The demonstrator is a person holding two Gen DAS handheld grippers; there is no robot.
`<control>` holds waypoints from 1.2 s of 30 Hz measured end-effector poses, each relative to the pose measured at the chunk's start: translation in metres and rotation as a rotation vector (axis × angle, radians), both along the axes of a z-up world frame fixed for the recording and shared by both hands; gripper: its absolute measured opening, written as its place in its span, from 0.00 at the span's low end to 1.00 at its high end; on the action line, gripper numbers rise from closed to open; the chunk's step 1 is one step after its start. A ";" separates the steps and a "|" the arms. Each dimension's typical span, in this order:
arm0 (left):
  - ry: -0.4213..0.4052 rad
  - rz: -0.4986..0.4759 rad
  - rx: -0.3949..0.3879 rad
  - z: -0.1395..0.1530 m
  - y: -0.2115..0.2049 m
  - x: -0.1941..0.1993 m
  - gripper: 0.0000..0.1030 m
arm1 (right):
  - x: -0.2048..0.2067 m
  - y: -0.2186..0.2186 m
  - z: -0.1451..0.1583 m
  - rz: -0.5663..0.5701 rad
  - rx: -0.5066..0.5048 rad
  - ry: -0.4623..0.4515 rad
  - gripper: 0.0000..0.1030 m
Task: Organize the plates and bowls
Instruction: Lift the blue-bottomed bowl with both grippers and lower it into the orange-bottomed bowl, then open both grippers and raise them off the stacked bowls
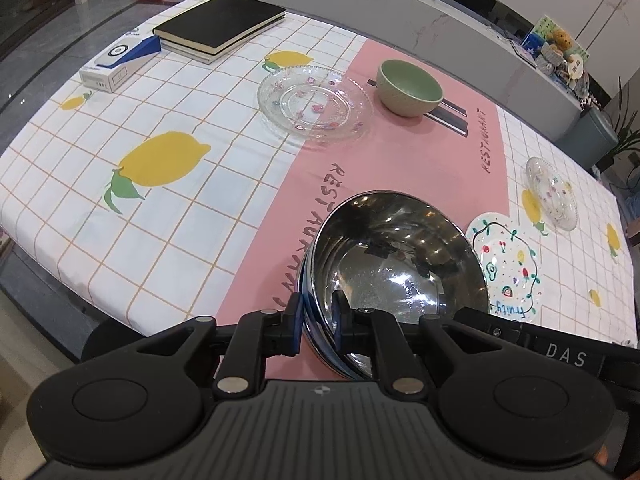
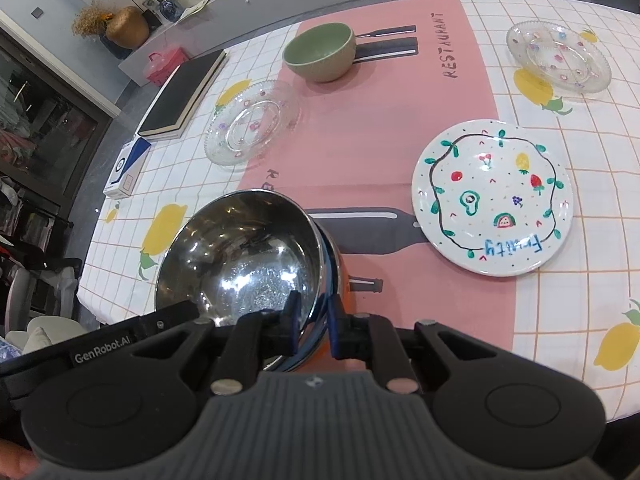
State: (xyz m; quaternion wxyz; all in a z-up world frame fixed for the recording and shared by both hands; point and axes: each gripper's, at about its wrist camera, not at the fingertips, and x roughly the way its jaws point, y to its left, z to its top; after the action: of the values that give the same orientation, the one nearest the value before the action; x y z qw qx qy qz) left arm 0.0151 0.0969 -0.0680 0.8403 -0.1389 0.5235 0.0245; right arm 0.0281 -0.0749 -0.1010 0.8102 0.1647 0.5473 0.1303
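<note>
A steel bowl [image 1: 396,264] with an orange outside [image 2: 240,264] is held at the table's near edge by both grippers. My left gripper [image 1: 318,320] is shut on its left rim, one finger inside and one outside. My right gripper [image 2: 314,320] is shut on its right rim the same way. A green bowl [image 1: 410,86] [image 2: 320,50] stands at the far side of the pink runner. A clear glass plate [image 1: 314,104] [image 2: 252,122] lies left of it. A second glass plate [image 1: 552,194] [image 2: 558,58] lies at the right. A white fruit-painted plate [image 1: 506,268] [image 2: 492,196] lies right of the steel bowl.
Stacked black books [image 1: 220,24] [image 2: 182,96] and a white-and-blue box [image 1: 120,60] [image 2: 126,170] sit at the table's far left. A grey counter [image 1: 460,28] runs behind the table. The lemon-print tablecloth [image 1: 120,208] covers the table.
</note>
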 end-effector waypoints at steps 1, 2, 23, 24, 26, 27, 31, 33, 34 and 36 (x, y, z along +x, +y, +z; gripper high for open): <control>0.000 -0.002 0.004 0.000 -0.001 0.000 0.16 | 0.000 0.000 0.000 -0.001 -0.003 0.000 0.11; -0.001 -0.004 0.007 0.000 -0.001 0.000 0.16 | 0.001 0.000 -0.001 -0.002 -0.004 0.001 0.11; -0.047 -0.024 0.082 0.007 -0.006 0.003 0.34 | 0.001 -0.002 0.001 -0.002 -0.006 -0.010 0.28; -0.051 -0.026 0.084 0.008 -0.006 0.003 0.35 | 0.001 -0.003 0.002 -0.002 -0.005 -0.014 0.29; -0.067 -0.028 0.085 0.013 -0.006 0.003 0.35 | 0.000 -0.003 0.006 -0.002 -0.009 -0.027 0.31; -0.077 -0.029 0.088 0.015 -0.006 0.002 0.35 | 0.000 -0.003 0.008 -0.002 -0.014 -0.036 0.31; -0.113 -0.033 0.098 0.026 -0.004 0.004 0.35 | 0.001 -0.005 0.016 -0.011 -0.019 -0.062 0.31; -0.128 -0.032 0.099 0.030 -0.002 0.007 0.35 | 0.004 -0.007 0.020 -0.017 -0.018 -0.073 0.32; -0.134 -0.032 0.100 0.032 -0.002 0.009 0.35 | 0.006 -0.008 0.022 -0.021 -0.017 -0.080 0.34; -0.146 -0.037 0.100 0.037 -0.001 0.013 0.35 | 0.009 -0.009 0.027 -0.028 -0.019 -0.096 0.35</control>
State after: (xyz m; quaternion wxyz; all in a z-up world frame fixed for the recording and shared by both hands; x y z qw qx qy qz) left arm 0.0284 0.0958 -0.0310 0.8825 -0.0883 0.4612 0.0250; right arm 0.0374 -0.0843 -0.0740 0.8387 0.1583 0.5067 0.1215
